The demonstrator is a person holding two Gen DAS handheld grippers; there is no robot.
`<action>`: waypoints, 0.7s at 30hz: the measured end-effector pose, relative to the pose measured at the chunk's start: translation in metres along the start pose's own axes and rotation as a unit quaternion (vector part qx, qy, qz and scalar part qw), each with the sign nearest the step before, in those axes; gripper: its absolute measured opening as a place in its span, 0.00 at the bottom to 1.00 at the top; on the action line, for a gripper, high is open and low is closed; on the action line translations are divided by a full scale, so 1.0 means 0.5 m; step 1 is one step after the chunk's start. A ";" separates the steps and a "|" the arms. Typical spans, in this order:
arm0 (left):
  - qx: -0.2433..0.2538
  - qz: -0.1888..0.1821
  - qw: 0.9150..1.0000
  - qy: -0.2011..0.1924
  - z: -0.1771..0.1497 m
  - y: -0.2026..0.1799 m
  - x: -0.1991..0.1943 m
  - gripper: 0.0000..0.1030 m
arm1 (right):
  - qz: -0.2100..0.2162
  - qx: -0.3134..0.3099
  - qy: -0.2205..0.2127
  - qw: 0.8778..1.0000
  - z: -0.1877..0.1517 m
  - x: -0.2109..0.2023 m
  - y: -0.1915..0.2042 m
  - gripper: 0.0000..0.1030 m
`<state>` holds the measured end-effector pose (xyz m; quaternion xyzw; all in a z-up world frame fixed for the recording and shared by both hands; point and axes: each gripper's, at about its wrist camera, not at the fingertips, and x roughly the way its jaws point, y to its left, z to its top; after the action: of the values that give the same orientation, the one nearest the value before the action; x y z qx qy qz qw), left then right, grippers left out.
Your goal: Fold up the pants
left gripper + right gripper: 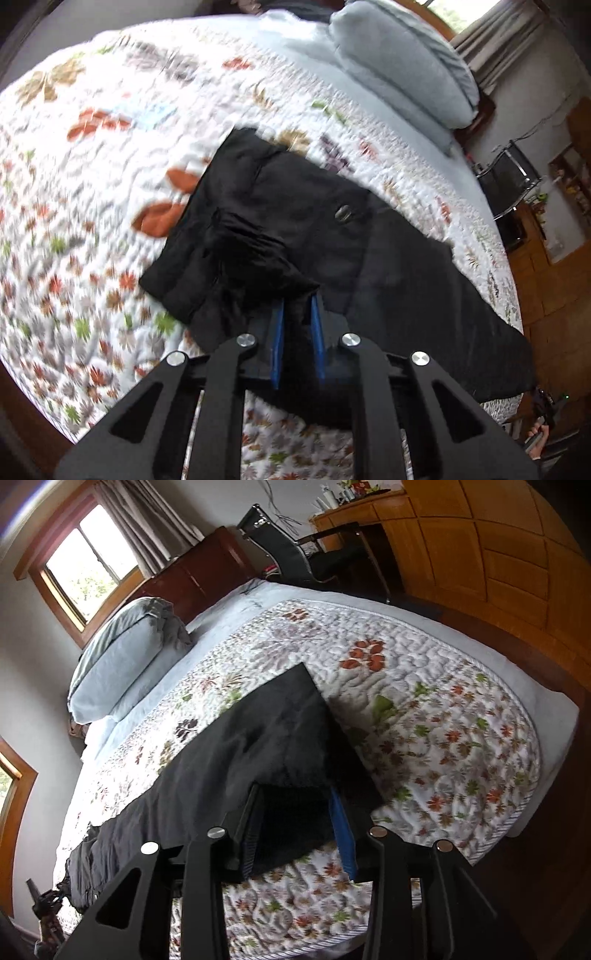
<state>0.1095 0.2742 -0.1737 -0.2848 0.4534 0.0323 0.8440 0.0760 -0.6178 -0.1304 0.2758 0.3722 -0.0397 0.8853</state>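
Bed [546, 716] has a white flowery quilt [424, 709] on it. Black pants [295, 214] lie stretched on the quilt, right ahead of the fingers in both views. Grey-blue pillows [122, 657] sit at the far end, beyond the pants.

The pants [303, 221] are plain black. Under them the quilt [110, 110] is white, scattered with orange, green and grey-brown flowers and leaves. The pillow [122, 657] is pale blue-grey. Both grippers have black frames; the left gripper [298, 306] carries blue pads. The wardrobe [480, 542] is honey-coloured wood.
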 end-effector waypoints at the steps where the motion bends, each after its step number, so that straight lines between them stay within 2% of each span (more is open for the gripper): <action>1: 0.003 0.002 1.000 0.000 -0.004 0.000 -0.001 0.14 | 0.000 -0.002 0.000 1.000 0.000 0.001 0.004 0.37; 3: -0.003 -0.003 1.000 -0.009 -0.017 0.005 -0.023 0.31 | 0.000 0.001 -0.001 1.000 0.000 0.001 0.007 0.37; 4: -0.017 -0.003 1.000 -0.017 -0.023 0.012 -0.040 0.53 | 0.000 0.005 -0.001 1.000 0.000 0.000 0.006 0.37; 5: -0.030 -0.001 0.999 -0.028 -0.029 0.020 -0.056 0.63 | 0.000 0.011 -0.002 1.000 0.001 -0.003 0.003 0.37; 7: -0.051 0.001 0.997 -0.054 -0.035 0.033 -0.096 0.63 | 0.004 0.026 -0.009 1.000 0.000 -0.016 -0.006 0.40; 8: -0.055 0.010 0.996 -0.071 -0.039 0.036 -0.123 0.63 | 0.007 0.035 -0.015 0.999 -0.001 -0.024 -0.011 0.49; 9: -0.051 0.016 0.994 -0.091 -0.043 0.031 -0.150 0.63 | 0.012 0.047 -0.025 0.999 -0.002 -0.036 -0.018 0.51; 10: -0.044 0.017 0.994 -0.100 -0.046 0.026 -0.163 0.63 | 0.017 0.056 -0.032 0.998 -0.004 -0.046 -0.023 0.51; 13: 0.019 0.026 0.993 -0.114 -0.055 -0.038 -0.190 0.65 | 0.050 0.092 -0.044 0.994 -0.009 -0.065 -0.040 0.52; 14: 0.047 0.024 0.993 -0.110 -0.057 -0.070 -0.184 0.68 | 0.068 0.111 -0.042 0.991 -0.014 -0.064 -0.046 0.56; 16: 0.087 0.003 0.992 -0.090 -0.060 -0.122 -0.157 0.72 | 0.089 0.134 -0.023 0.987 -0.022 -0.049 -0.052 0.57; 19: 0.140 -0.008 0.989 -0.054 -0.068 -0.191 -0.095 0.72 | 0.105 0.162 -0.002 0.981 -0.036 -0.018 -0.057 0.57; 21: 0.163 -0.009 0.986 -0.028 -0.078 -0.220 -0.047 0.72 | 0.127 0.191 0.007 0.973 -0.045 0.011 -0.065 0.62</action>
<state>0.1011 0.1672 -0.1224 -0.1466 0.4258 -0.0416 0.8919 0.0568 -0.6328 -0.1617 0.4852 0.3255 0.0046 0.8116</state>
